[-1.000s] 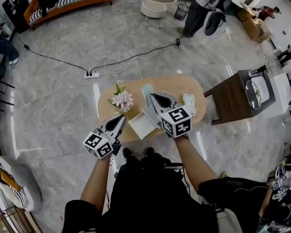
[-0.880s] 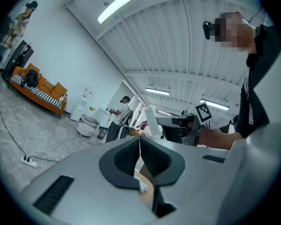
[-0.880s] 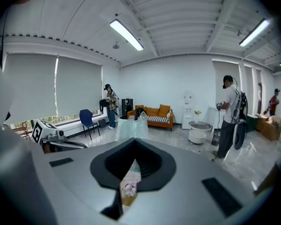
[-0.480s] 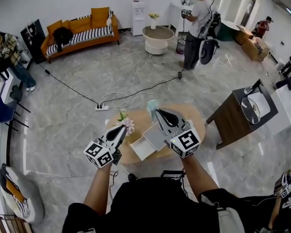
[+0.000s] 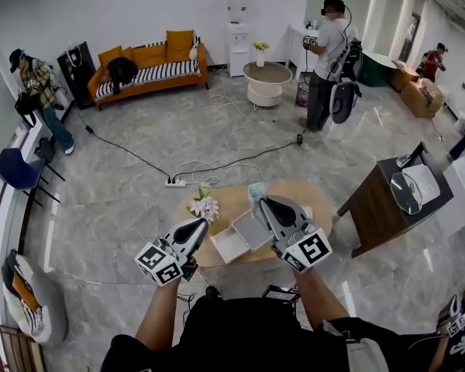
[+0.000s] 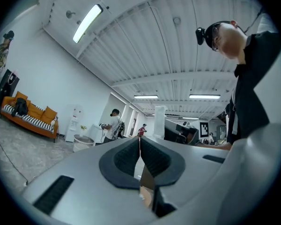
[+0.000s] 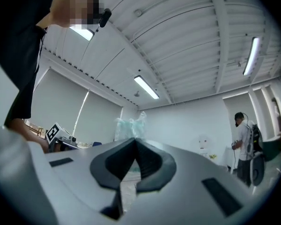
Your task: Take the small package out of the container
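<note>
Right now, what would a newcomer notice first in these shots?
The right claw, held up over the oval wooden table, is shut on a small teal package that sticks out past its tips. On the table beneath sits the open white container, with pink flowers near the table's left end. The left claw is held beside it, shut and empty.
</note>
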Motion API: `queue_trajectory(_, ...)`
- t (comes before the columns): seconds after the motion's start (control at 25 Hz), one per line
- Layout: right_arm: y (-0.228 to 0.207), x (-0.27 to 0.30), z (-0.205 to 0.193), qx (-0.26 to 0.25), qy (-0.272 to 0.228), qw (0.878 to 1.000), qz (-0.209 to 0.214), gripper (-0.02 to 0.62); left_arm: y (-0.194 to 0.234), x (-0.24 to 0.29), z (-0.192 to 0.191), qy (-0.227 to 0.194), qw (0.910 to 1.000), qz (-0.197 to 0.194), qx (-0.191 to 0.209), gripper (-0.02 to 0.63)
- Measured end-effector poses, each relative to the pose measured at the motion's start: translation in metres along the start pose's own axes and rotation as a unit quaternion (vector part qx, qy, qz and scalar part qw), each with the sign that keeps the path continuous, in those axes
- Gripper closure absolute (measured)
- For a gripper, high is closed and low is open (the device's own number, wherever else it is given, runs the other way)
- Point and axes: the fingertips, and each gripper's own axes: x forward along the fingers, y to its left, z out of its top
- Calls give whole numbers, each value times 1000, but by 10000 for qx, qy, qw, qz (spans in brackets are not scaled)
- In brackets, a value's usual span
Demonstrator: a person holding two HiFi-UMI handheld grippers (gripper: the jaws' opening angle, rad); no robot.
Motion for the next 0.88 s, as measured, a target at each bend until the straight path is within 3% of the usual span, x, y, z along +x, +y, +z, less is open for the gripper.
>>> queue_trajectory(0.88,20,-53,-35,522,259,9977,342,584,-61,9,-19,100,9991,-405,-99,588)
